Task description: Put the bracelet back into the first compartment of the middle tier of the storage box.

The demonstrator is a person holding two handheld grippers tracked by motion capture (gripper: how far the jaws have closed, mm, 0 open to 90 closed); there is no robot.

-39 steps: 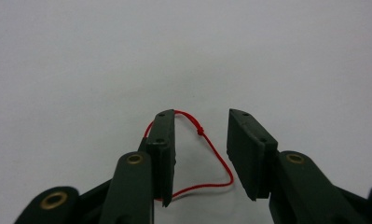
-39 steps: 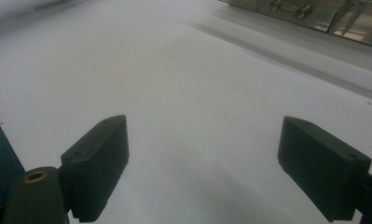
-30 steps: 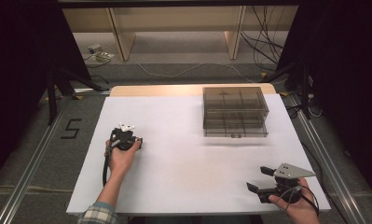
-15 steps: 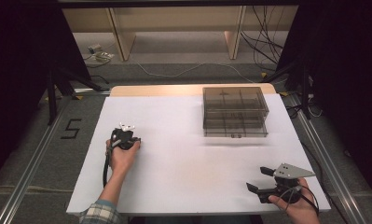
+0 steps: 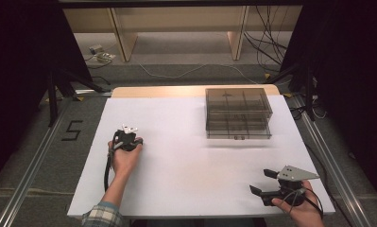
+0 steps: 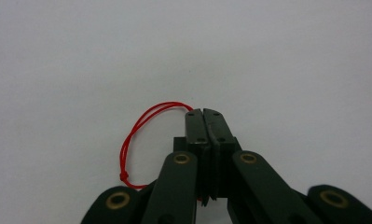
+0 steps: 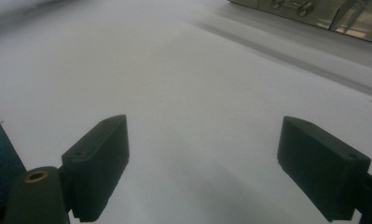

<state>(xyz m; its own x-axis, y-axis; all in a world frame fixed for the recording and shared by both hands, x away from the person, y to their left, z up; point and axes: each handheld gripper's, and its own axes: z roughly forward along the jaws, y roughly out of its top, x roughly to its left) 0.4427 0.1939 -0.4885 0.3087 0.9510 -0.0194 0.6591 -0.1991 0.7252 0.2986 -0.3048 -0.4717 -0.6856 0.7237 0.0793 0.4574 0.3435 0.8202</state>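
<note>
The left gripper [image 6: 203,113] has its jaws pressed together, with a red thread loop [image 6: 141,140] beside them at nine o'clock, a detail too small to find from the high view. The right gripper [image 7: 202,163] stands wide, holding nothing. A smoky drawer box [image 5: 238,113] sits at one o'clock on the white table [image 5: 186,175].
</note>
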